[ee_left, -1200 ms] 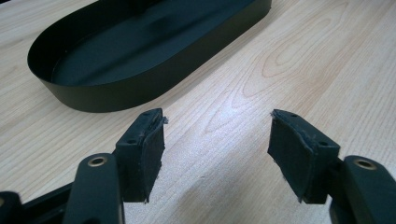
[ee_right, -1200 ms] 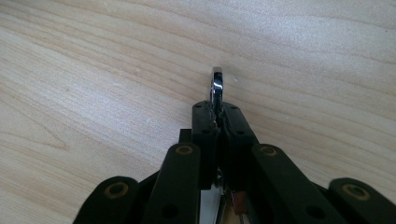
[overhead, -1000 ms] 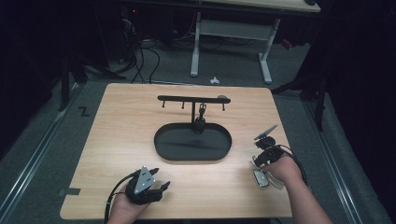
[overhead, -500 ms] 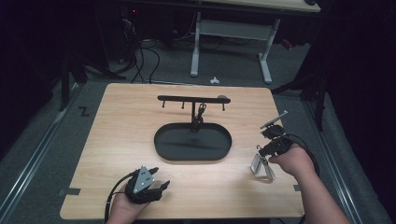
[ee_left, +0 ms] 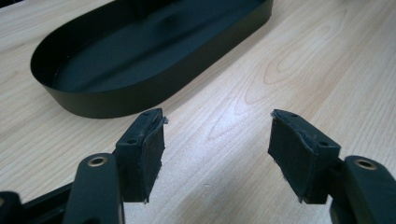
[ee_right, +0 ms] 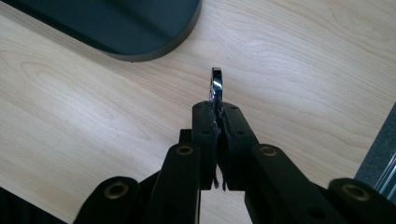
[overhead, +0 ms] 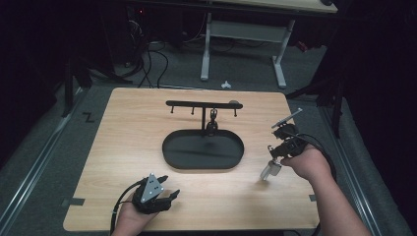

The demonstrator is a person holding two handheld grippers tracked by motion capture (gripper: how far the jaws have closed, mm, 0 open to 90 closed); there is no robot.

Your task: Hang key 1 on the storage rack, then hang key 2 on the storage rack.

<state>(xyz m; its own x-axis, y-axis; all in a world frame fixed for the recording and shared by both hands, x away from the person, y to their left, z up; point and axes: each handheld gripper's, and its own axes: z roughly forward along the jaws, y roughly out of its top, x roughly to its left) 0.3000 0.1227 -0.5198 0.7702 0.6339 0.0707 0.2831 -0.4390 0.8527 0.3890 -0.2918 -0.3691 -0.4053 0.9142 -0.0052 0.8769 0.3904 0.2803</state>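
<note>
- Since the earlier frames the right gripper (overhead: pixel 272 158) has risen off the table (overhead: pixel 123 147) with a small shiny metal piece (overhead: pixel 269 170), which earlier lay on the wood right of the tray (overhead: pixel 169 160); the left gripper (overhead: pixel 167 189) has kept its place
- Left gripper: low over the table, near and left of the tray's near rim, jaws wide with only bare wood between them; its own view shows the tray (ee_left: pixel 107 100) just ahead
- Tray: black oval in the middle of the table, with a T-shaped rack (overhead: pixel 204 104) rising from its far side
- Right gripper (ee_right: pixel 217 95): right of the tray, jaws pinched tight on the metal piece (ee_right: pixel 216 84), whose bright edge sticks out past the tips; the piece hangs clear of the wood
</note>
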